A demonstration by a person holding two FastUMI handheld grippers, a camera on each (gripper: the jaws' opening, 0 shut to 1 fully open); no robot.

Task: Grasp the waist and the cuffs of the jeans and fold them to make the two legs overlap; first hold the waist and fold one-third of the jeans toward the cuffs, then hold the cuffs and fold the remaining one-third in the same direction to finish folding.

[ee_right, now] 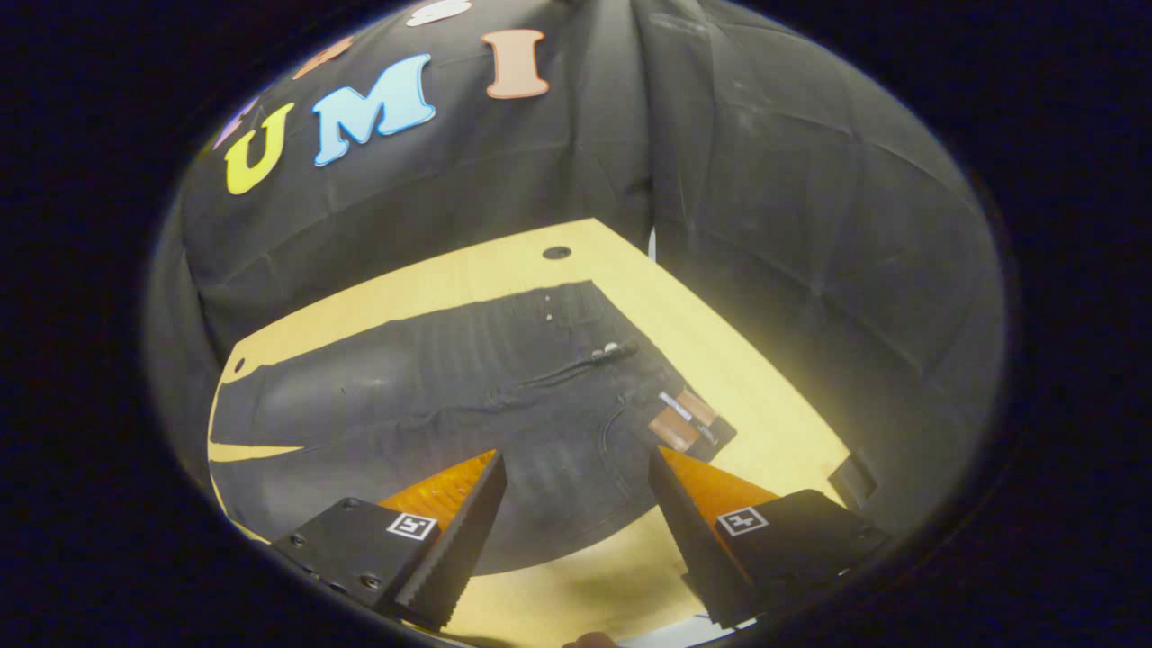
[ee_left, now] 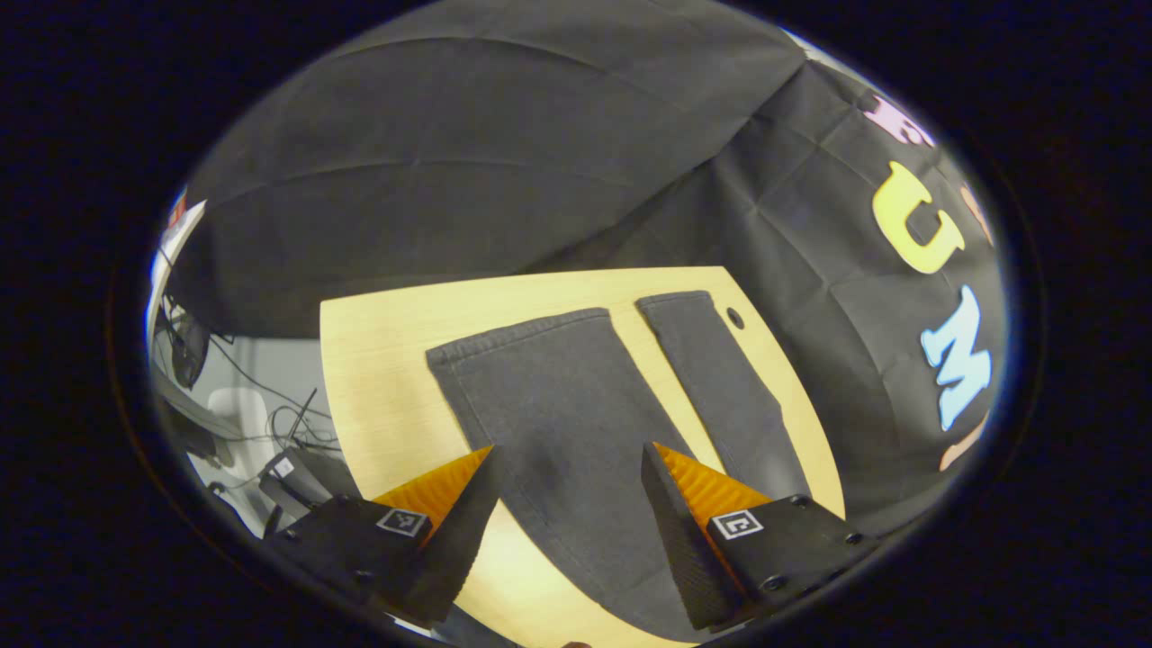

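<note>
Here, on the wooden worktop (ee_left: 387, 396): dark jeans (ee_left: 558, 405) spread flat, both legs apart in a V, not yet folded.

Left tool (ee_left: 569, 504): fingers wide apart, gripping nothing, hanging above the nearer leg. Directly ahead of it, between the fingers, the broad leg running away to its cuff (ee_left: 517, 337). Ahead and to the right, the second leg (ee_left: 720, 387), narrower, split from the first by a strip of bare wood. Just beyond that leg's far end, a small round hole (ee_left: 735, 318) in the worktop. Off to the left, past the worktop's edge, loose cables (ee_left: 288, 418) on a pale floor.

Right tool (ee_right: 576, 508): fingers likewise spread, clamped on nothing, poised over the near edge of the jeans' upper part. Ahead of it, the fly and zipper (ee_right: 576, 364); ahead and right, the waist (ee_right: 657, 387) with a brown patch (ee_right: 684, 421) lying just beyond the right finger. Legs stretching away to the left. Farther ahead, another round hole (ee_right: 557, 253) in the bare wood.
</note>
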